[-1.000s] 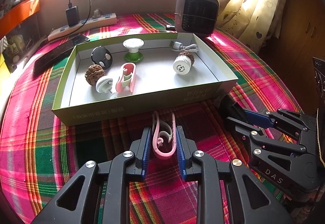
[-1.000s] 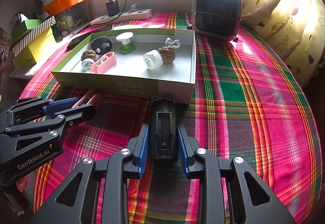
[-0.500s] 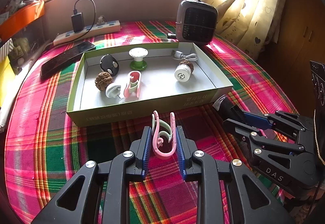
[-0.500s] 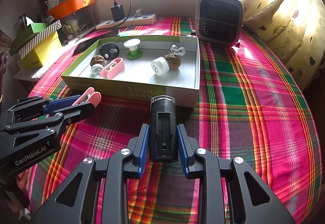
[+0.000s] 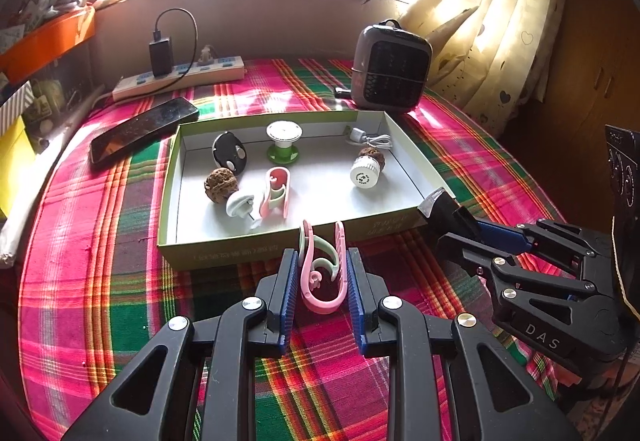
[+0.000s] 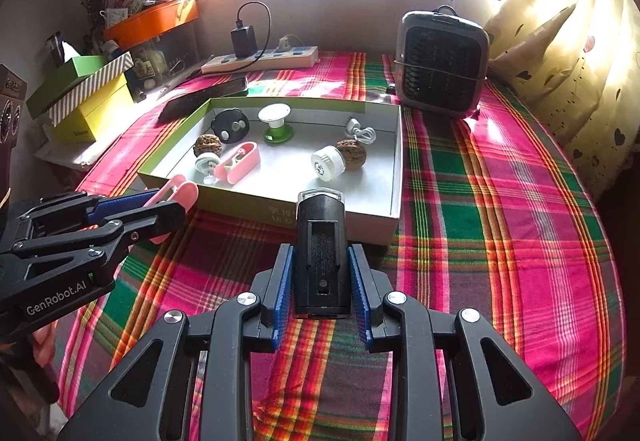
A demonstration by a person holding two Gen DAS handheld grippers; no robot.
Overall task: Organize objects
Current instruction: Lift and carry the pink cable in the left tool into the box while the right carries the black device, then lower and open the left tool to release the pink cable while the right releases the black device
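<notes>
My left gripper (image 5: 322, 259) is shut on a pink and green clip (image 5: 321, 273), held above the plaid cloth just before the near wall of the green-rimmed box (image 5: 224, 251). My right gripper (image 6: 321, 257) is shut on a black block-shaped device (image 6: 321, 241) with a clear front end, also lifted in front of the box (image 6: 394, 177). In the left wrist view the right gripper (image 5: 448, 213) shows at the right with the device's tip. In the right wrist view the left gripper (image 6: 160, 209) shows at the left with the clip (image 6: 180, 191) sticking out.
Inside the box lie a second pink clip (image 5: 276, 193), two walnuts (image 5: 220, 183), a black oval piece (image 5: 229, 154), a green and white spool (image 5: 283, 141), a white cap (image 5: 364, 171) and a white cable (image 5: 368, 139). Behind it are a phone (image 5: 142, 127), power strip (image 5: 180, 79) and small heater (image 5: 390, 69).
Both grippers have risen with their objects, so the box and table sit lower and farther in both views. The grips are unchanged.
</notes>
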